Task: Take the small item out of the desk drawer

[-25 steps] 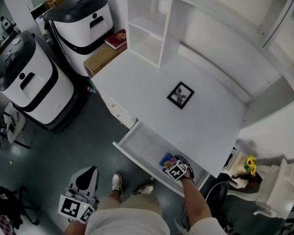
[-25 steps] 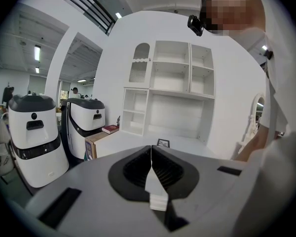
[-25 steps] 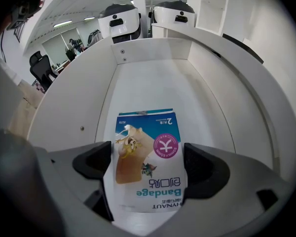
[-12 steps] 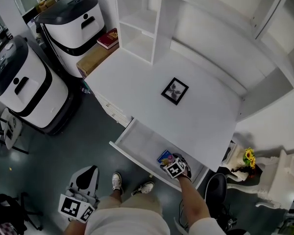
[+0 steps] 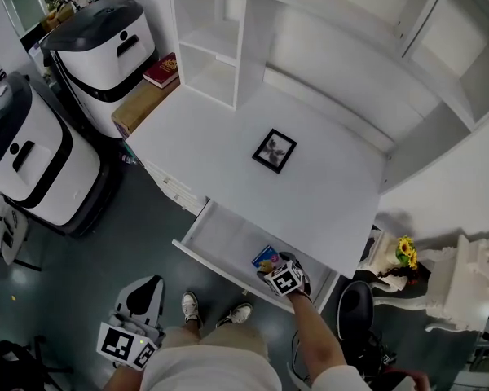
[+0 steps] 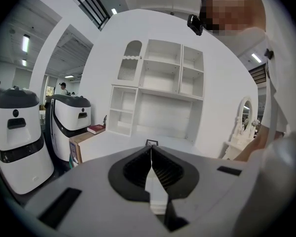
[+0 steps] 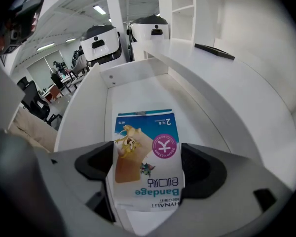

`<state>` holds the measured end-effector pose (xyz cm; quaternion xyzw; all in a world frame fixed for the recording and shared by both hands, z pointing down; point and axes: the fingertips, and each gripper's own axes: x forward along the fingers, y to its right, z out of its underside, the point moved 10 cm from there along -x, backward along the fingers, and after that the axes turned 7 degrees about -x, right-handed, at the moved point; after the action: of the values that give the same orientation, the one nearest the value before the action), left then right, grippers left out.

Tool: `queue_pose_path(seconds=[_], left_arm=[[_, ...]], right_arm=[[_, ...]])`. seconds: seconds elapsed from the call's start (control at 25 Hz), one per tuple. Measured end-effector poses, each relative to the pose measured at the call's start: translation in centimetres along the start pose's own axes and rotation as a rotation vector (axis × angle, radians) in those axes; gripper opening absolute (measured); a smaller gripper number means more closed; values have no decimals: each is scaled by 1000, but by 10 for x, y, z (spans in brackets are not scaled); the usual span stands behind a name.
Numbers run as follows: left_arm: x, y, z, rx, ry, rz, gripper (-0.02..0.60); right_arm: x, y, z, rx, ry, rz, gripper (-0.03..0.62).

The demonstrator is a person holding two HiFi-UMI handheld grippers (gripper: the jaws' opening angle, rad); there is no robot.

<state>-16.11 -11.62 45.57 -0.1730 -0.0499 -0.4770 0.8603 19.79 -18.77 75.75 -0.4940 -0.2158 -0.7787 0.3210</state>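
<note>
The desk drawer (image 5: 214,233) stands pulled out under the white desk (image 5: 220,133). A small bandage box (image 7: 147,154), white and blue with a cartoon print, lies at the drawer's right end (image 5: 265,257). My right gripper (image 7: 147,169) reaches into the drawer (image 7: 138,90) and its pads press both long sides of the box. In the head view the right gripper (image 5: 274,269) sits over the box. My left gripper (image 5: 140,298) hangs low beside the person's leg, jaws together and empty, pointing at the desk (image 6: 151,154).
A black picture frame (image 5: 275,150) lies on the desk top. White cubby shelves (image 5: 208,39) rise behind. Two white machines with black lids (image 5: 102,43) (image 5: 20,157), a cardboard box (image 5: 138,104) and a red book (image 5: 160,70) stand left. A black stool (image 5: 354,304) and sunflowers (image 5: 404,251) are right.
The head view has drifted, so the desk sits further left and lower in frame. My right gripper stays in the drawer over the box. The left gripper has not moved.
</note>
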Motion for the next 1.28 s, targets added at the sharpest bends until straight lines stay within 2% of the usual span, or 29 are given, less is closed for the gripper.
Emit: queue_pose_path(seconds=[0.32,0.8,1.04,1.28], left_arm=[[16,6,-5,9,12,93,17],[34,18,-15,23,36,220,17],[44,31,-16,29,49,281,17],[51,41,-20,38,61,331,17]], right_arm=[[-37,-6,-7,28,107,56,440],[-107,-17,-15,252,355,139,440],[-146,-22,-10,350,478,190,440],[-187,-23,1,496,636,226,440]])
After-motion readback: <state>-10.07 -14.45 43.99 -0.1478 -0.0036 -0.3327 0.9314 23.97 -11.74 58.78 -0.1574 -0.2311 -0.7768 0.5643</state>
